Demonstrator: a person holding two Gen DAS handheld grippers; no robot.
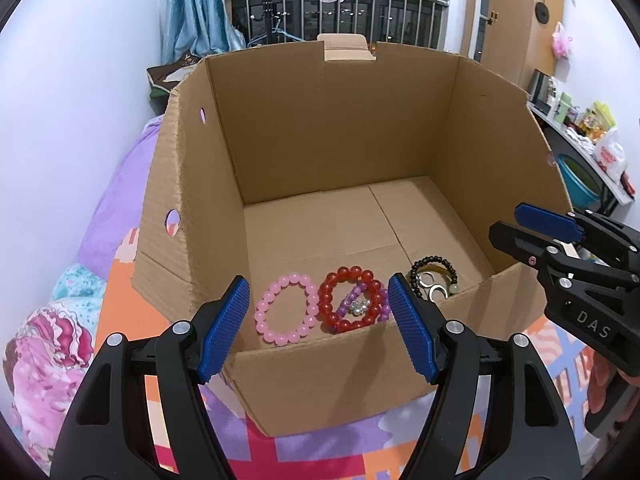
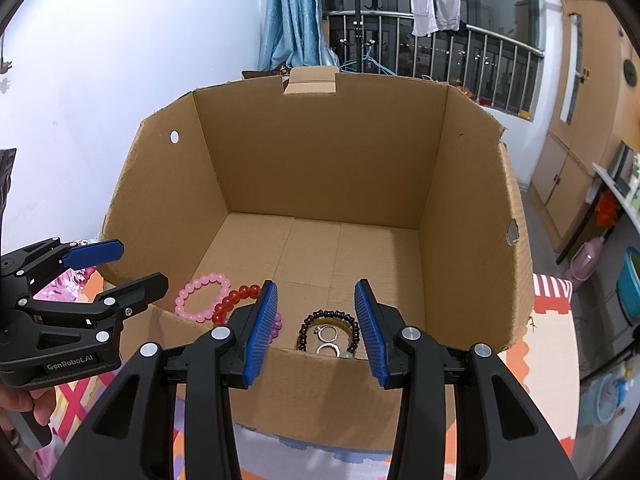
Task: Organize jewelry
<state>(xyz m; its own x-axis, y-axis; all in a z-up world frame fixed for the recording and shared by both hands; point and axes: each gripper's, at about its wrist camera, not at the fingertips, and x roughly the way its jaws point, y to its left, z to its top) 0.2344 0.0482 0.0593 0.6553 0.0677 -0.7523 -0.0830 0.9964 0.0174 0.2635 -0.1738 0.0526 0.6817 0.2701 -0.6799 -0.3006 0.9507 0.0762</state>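
Observation:
An open cardboard box [image 1: 304, 372] [image 2: 316, 392] holds jewelry along its near wall. A pink bead bracelet [image 1: 286, 308] [image 2: 202, 296] lies at the left. A red bead bracelet [image 1: 350, 298] [image 2: 234, 302] lies beside it over a purple bead bracelet [image 1: 352, 300]. A dark bead bracelet [image 1: 434, 276] [image 2: 330, 330] rings some silver rings [image 2: 328, 340] at the right. My left gripper [image 1: 320, 328] is open and empty, just outside the near wall over the pink and red bracelets. My right gripper [image 2: 316, 328] is open and empty over the dark bracelet.
The box stands on a colourful patterned bedspread [image 1: 320, 456]. A purple blanket [image 1: 120, 200] lies left of it. A shelf with bottles and a blue basin [image 1: 580, 176] is at the right. The white wall is at the left, a balcony railing behind.

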